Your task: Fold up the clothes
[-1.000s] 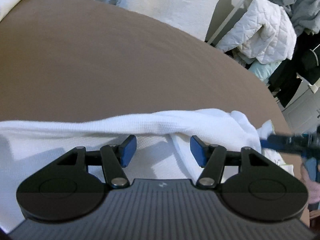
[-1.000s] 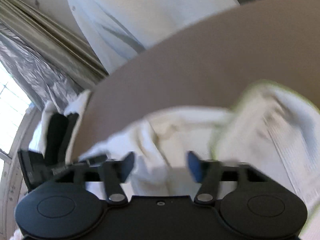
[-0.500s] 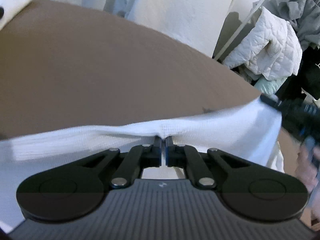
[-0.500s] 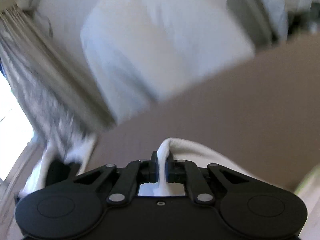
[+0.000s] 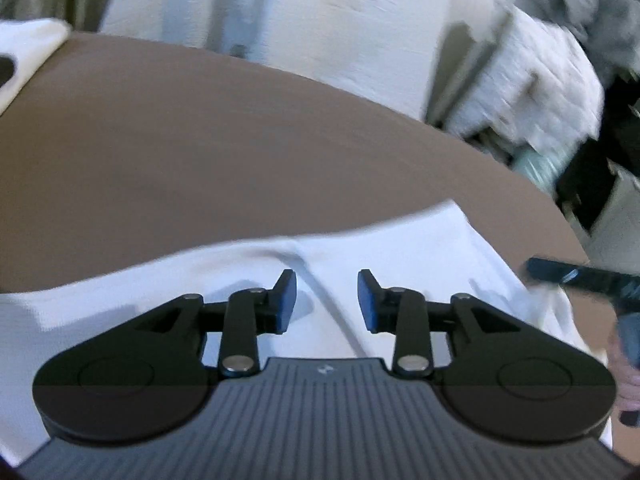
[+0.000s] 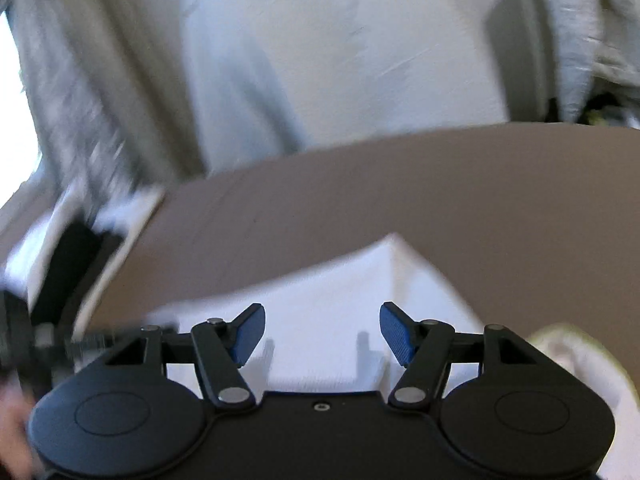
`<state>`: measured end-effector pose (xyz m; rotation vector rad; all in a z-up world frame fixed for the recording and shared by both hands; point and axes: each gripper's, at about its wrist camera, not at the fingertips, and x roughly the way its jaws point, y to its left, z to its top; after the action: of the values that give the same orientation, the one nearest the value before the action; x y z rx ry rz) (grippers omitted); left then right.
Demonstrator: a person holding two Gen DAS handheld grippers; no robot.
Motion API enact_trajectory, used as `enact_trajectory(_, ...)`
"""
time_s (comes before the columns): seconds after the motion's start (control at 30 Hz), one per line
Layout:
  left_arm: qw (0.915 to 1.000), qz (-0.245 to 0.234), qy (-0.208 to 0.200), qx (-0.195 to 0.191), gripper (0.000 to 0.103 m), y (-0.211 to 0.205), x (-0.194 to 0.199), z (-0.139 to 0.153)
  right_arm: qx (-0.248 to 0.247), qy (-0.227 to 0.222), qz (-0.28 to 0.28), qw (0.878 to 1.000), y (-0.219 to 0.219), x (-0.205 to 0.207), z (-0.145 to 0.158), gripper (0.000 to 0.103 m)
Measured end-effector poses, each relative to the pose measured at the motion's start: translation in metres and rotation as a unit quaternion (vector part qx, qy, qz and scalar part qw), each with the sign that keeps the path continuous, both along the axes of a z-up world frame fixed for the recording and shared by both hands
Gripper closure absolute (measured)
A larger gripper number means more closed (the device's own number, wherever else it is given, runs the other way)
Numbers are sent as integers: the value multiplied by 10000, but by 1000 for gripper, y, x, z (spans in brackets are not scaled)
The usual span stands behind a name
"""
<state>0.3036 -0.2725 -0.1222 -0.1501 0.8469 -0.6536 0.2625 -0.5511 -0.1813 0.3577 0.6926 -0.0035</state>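
A white garment (image 5: 400,248) lies flat on the brown surface (image 5: 200,140), its folded edge running across in front of me. My left gripper (image 5: 327,297) hovers just above the cloth, open, blue pads apart and nothing between them. In the right wrist view the same white garment (image 6: 344,288) shows a folded corner pointing away. My right gripper (image 6: 322,330) is open over it, holding nothing. The right gripper (image 5: 580,280) also appears as a dark blurred shape at the right edge of the left wrist view.
A white quilted cover (image 5: 320,12) hangs behind the brown surface. Piled white and grey clothing (image 5: 532,80) sits at the back right. A dark object on white cloth (image 6: 72,264) lies at the left edge of the surface. Both views are motion-blurred.
Both grippers closed on the garment's edge, carried it forward over itself, then opened and let go. The cloth now lies flat with a straight folded edge.
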Motion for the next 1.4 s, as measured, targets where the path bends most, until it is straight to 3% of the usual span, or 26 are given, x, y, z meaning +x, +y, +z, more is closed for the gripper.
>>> enact_trajectory(0.07,9990,-376,-10,228,60,-12,-18,6,-616,489,125,9968,14,-1,-12,34)
enact_trajectory(0.1,9978,-595,10,280,57,-18,-30,6,-902,755,84,9930,19,-1,-20,40)
enact_trajectory(0.13,9962,-809,38,332,50,-24,-41,6,-1153,1001,52,9883,23,-1,-28,73)
enact_trajectory(0.17,9944,-964,161,396,49,-30,-51,3,-1174,1090,71,9871,24,-3,-33,97)
enact_trajectory(0.23,9909,-1189,403,476,49,-40,-67,-2,-1238,967,8,9876,22,-10,-36,101)
enact_trajectory(0.3,9896,-1253,267,660,50,-47,-84,-8,-1608,628,-238,9847,23,-15,-28,101)
enact_trajectory(0.37,9832,-1125,-158,1427,50,-56,-100,-12,-2082,442,-635,9750,22,-15,-22,101)
enact_trajectory(0.43,9769,-1035,-327,1840,51,-57,-115,-16,-2449,622,-1135,9609,19,-16,-21,94)
enact_trajectory(0.5,9771,-979,-374,1854,50,-48,-129,-12,-1994,605,-1163,9711,17,-39,-11,92)
enact_trajectory(0.57,9805,-996,-353,1659,48,-32,-150,-6,-1534,588,-1188,9792,15,-61,-1,66)
enact_trajectory(0.6,9821,-1008,-340,1556,47,-24,-160,-4,-1319,572,-1204,9823,15,-74,4,43)
enact_trajectory(0.63,9843,-1054,-289,1388,45,-16,-170,-1,-1220,521,-1240,9834,20,-97,8,39)
enact_trajectory(0.7,9873,-1187,-39,1054,44,-5,-190,-3,-1132,655,-1089,9854,28,-135,8,39)
enact_trajectory(0.87,9823,-1591,-42,986,44,-13,-240,6,-1291,1450,-798,9777,52,-240,9,39)
enact_trajectory(0.93,9799,-1751,-43,959,44,-17,-260,9,-1450,1896,-626,9691,58,-286,10,39)
enact_trajectory(1.0,9771,-1915,-37,925,37,-20,-280,13,-1890,2349,-402,9526,66,-336,17,39)
enact_trajectory(1.1,9720,-2215,288,729,36,-22,-292,4,-2253,2915,-299,9292,68,-411,23,37)
enact_trajectory(1.17,9676,-2393,512,624,36,-25,-299,-3,-1938,3356,-453,9207,62,-454,19,37)
enact_trajectory(1.3,9630,-2591,547,496,36,-29,-319,-7,-946,4060,-623,9069,43,-524,-4,28)
enact_trajectory(1.4,9619,-2649,465,487,36,-28,-328,-5,-922,4252,-1088,8938,29,-563,-15,27)
